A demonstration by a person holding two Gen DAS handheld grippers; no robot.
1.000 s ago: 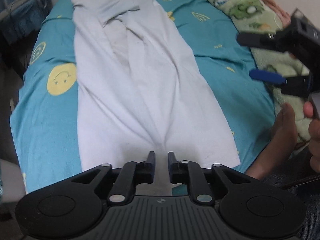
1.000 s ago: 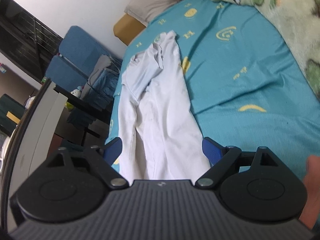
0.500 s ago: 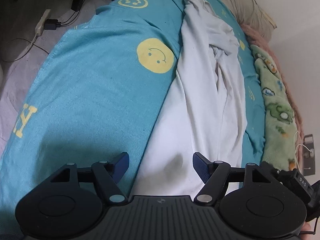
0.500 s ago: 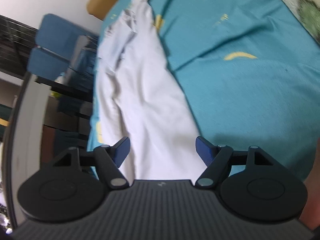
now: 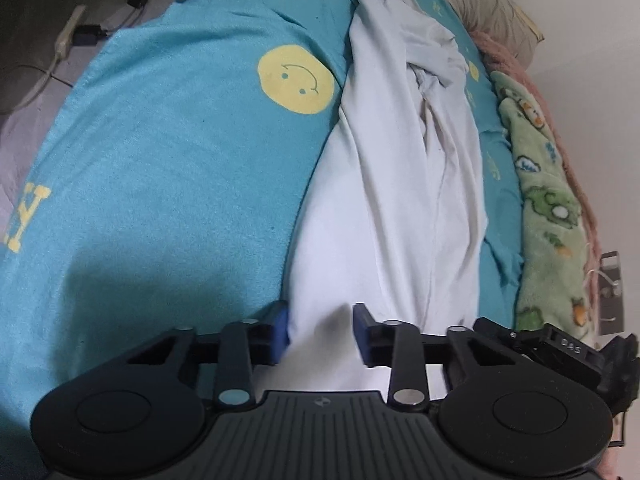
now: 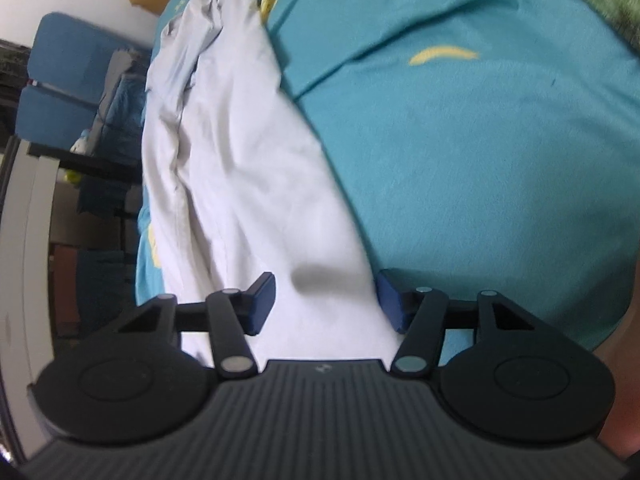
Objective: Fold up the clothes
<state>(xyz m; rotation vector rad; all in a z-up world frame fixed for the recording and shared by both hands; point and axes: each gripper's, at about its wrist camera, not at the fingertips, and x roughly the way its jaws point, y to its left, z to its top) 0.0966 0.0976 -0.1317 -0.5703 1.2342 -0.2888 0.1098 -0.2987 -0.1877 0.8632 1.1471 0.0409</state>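
Observation:
A white shirt [image 5: 400, 200] lies lengthwise on the teal bed sheet [image 5: 160, 160], its sides folded in toward the middle and its collar end far from me. My left gripper [image 5: 322, 334] is open, its blue pads straddling the near left corner of the hem. In the right wrist view the same shirt [image 6: 248, 184] runs away to the upper left. My right gripper [image 6: 326, 304] is open over the near right corner of the hem, one pad above the cloth and the other at its edge. The right gripper's body [image 5: 560, 344] shows at the left view's lower right.
A green cartoon-print blanket [image 5: 548, 208] lies along the bed's right side, with a beige pillow [image 5: 492, 4] at the head. A power strip [image 5: 66, 34] and cables lie on the floor to the left. Blue chairs [image 6: 68, 92] stand beyond the bed's left edge.
Both grippers have dropped to the shirt's near hem. The left gripper opened from shut, swung to the left corner, then narrowed its gap; the right gripper has closed in on the right corner.

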